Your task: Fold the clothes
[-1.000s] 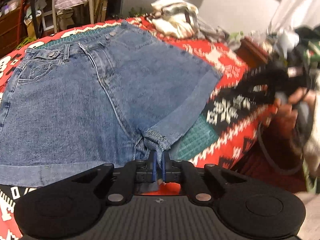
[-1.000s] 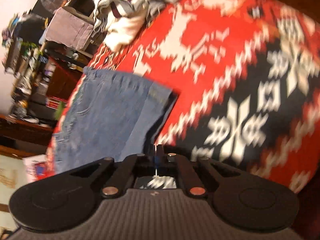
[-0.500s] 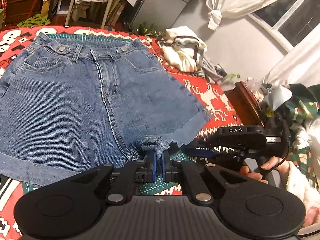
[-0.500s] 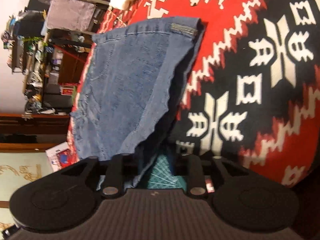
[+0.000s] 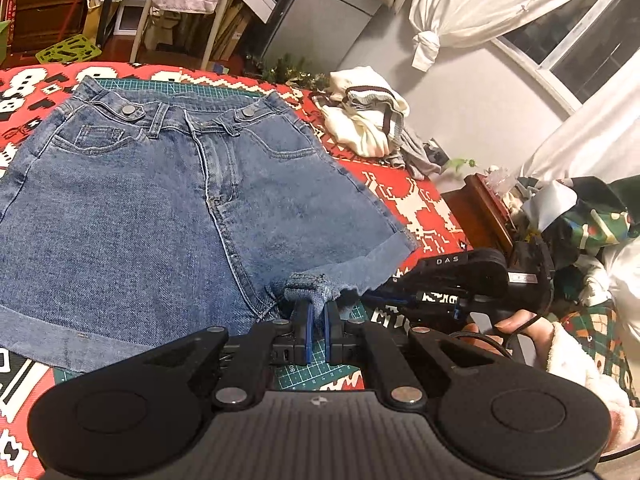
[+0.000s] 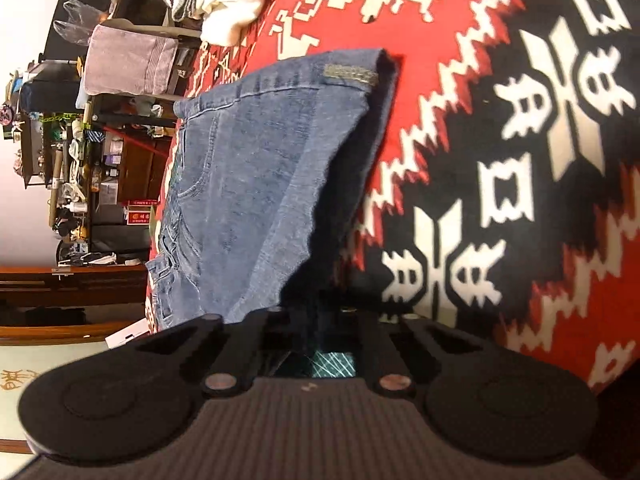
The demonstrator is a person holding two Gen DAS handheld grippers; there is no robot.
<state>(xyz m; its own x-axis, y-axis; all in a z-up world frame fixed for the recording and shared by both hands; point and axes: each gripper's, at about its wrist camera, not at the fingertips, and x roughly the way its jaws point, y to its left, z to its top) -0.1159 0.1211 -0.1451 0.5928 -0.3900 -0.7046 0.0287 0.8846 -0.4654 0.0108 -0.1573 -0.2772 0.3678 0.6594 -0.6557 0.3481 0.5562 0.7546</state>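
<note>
Red patterned blanket [image 5: 404, 196] carries stiff, heavyish denim shorts [image 5: 140, 216]; left claw [image 5: 316, 330] pinches their crotch, right claw [image 6: 320, 332] grips the hem.

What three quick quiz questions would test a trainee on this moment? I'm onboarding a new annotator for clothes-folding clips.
1. True or false: the denim shorts lie waistband-up on a plain white sheet.
2. Which part of the shorts does the left gripper pinch? A) waistband B) crotch C) back pocket
3. Fill in: the right gripper is at the hem of the shorts' ___ leg, as seen in the left wrist view.

Key: 1 false, they lie on a red patterned blanket; 2 B; 3 right.
</note>
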